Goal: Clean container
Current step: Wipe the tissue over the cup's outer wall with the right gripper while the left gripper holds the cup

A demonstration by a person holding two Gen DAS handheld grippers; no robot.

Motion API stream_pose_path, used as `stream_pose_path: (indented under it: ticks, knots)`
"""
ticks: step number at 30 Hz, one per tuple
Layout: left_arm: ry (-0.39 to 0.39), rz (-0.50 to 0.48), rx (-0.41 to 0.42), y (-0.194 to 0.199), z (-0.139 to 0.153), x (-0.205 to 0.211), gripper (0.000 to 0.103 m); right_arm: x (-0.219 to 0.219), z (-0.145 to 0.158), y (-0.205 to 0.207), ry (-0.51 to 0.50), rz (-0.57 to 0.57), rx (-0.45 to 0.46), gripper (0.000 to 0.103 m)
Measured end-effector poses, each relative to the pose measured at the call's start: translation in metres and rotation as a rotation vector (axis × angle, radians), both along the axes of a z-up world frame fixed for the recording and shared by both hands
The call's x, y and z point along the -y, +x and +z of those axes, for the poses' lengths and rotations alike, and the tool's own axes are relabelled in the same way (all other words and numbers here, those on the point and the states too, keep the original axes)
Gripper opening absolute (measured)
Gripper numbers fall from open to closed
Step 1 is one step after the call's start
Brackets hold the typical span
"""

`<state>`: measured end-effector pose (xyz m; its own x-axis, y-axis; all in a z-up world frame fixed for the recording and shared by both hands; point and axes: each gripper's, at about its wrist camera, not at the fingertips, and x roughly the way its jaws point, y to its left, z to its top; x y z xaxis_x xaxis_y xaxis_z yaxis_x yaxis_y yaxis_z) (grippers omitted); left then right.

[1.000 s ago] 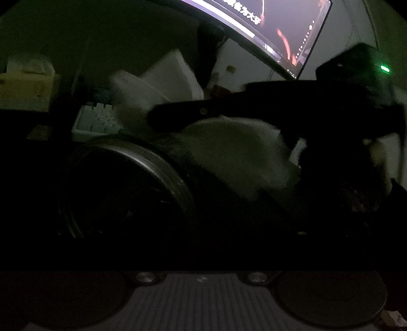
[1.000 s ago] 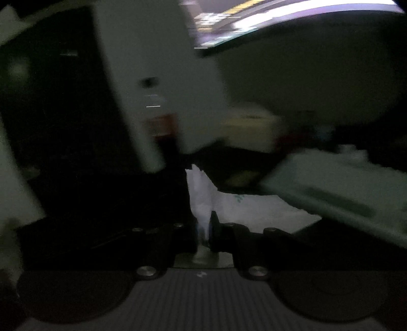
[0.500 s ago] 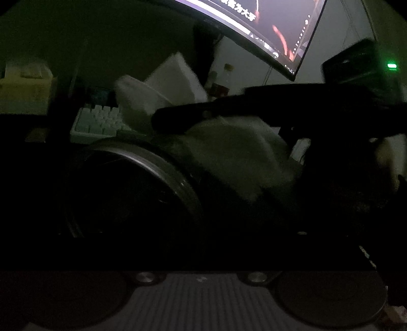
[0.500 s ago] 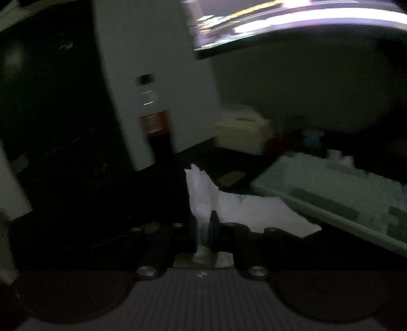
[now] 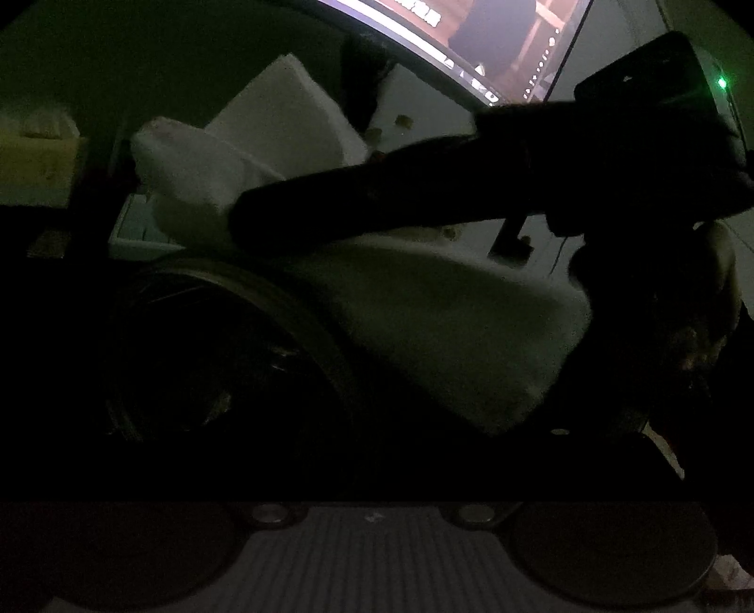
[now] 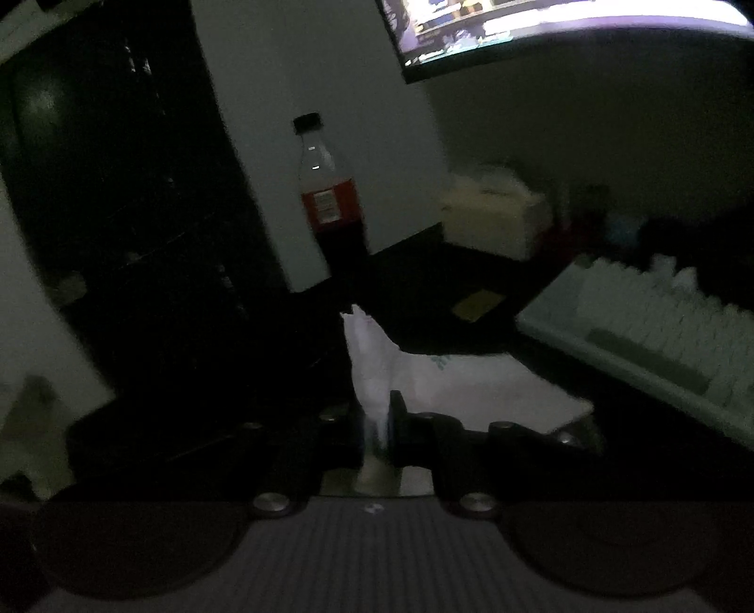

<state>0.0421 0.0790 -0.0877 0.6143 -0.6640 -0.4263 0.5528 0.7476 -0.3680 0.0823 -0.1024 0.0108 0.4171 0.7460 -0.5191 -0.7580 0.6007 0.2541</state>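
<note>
Here the room is very dark, and the landmark to go by is the container [image 5: 226,358], a round, metal-rimmed vessel seen in the left wrist view. It lies tipped so that its mouth faces the camera; its long axis runs away from the lens into the picture, and the inside is too black to read. The left gripper's own fingers are lost in shadow at the bottom of that view, so I cannot tell whether its tongs stand open or closed, or whether they bear on the container. Above and to the right of the container's rim, the right gripper [image 5: 264,217] reaches in from the right as a long dark bar, its tip over the upper edge of the rim. A white tissue [image 5: 447,330] hangs from it, draping down just beside the rim on the right, with another fold sticking up past the tip, above the rim. In the right wrist view the right gripper [image 6: 377,419] has its tongs pinched nearly together on the tissue [image 6: 372,358], which stands up between the fingers and spreads off to the right. Behind the container, a pale keyboard [image 5: 136,221] lies on the desk and a lit monitor [image 5: 495,42] hangs above. The right wrist view also shows a cola bottle [image 6: 330,198] standing upright beyond the tissue.
</note>
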Motion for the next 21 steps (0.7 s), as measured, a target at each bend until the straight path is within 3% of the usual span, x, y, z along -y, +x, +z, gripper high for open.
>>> stream_pose_path:
  ticks: [3, 7, 12, 14, 16, 21]
  knots:
    - [0.002, 0.001, 0.002, 0.000, 0.000, 0.000, 0.103, 0.001, -0.001, 0.002, -0.035, -0.076, 0.053, 0.011]
    - [0.007, 0.003, 0.005, -0.001, -0.001, -0.001, 0.103, -0.001, 0.000, 0.004, -0.063, -0.083, 0.093, 0.015]
    - [0.018, 0.004, 0.013, -0.004, -0.001, 0.000, 0.103, 0.002, -0.007, 0.006, -0.005, -0.051, 0.059, 0.039]
    - [0.019, 0.004, 0.013, -0.004, -0.001, 0.003, 0.103, 0.006, -0.008, 0.011, 0.057, -0.028, 0.008, 0.066]
    - [0.017, 0.004, 0.011, -0.004, -0.001, 0.003, 0.103, 0.011, -0.010, 0.016, 0.128, -0.005, -0.050, 0.078]
    - [0.017, 0.024, 0.009, 0.003, -0.001, 0.006, 0.103, 0.030, -0.017, 0.035, 0.297, 0.001, -0.197, 0.084]
